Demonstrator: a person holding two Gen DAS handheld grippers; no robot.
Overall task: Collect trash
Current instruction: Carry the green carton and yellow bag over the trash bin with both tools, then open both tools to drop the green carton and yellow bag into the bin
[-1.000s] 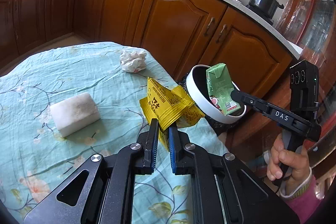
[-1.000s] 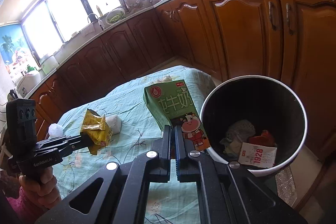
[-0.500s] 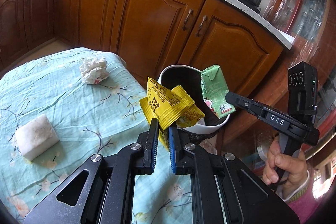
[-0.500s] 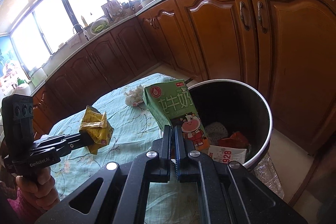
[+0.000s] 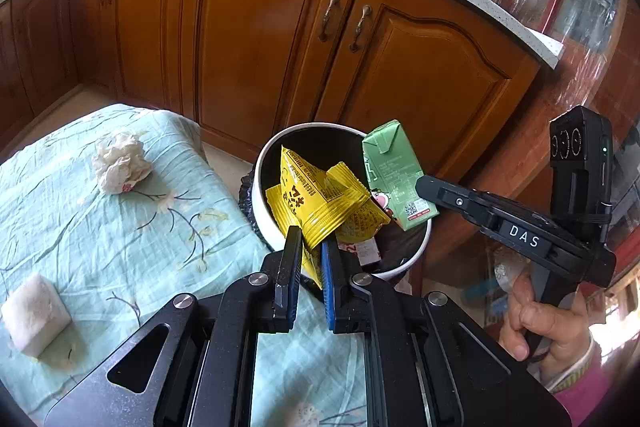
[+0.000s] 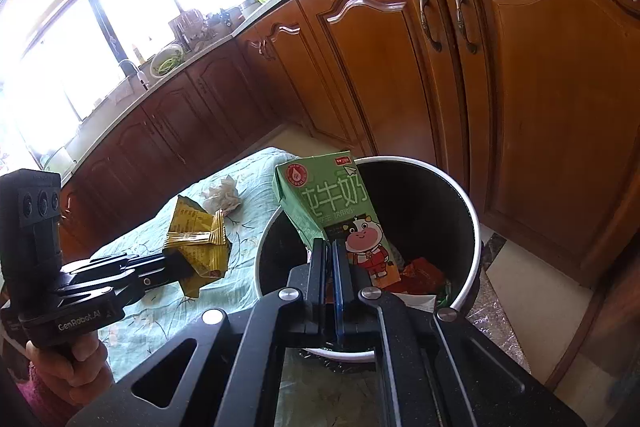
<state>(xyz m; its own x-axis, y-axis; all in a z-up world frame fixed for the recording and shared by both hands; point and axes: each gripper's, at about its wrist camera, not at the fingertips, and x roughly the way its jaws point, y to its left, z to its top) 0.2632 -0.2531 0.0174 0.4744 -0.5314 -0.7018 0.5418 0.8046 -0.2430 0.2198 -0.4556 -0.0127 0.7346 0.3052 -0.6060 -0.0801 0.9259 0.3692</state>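
Yellow wrapper (image 5: 320,203) between left hand-held gripper (image 5: 310,247) pads (clamped)

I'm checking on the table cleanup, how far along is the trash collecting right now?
Done: the bin already holds some wrappers at its bottom. In hand: the left gripper is shut on the yellow snack packet and the right gripper on the green milk carton, both held at the bin's mouth, not yet dropped. Left: the crumpled tissue and the white block on the tablecloth.
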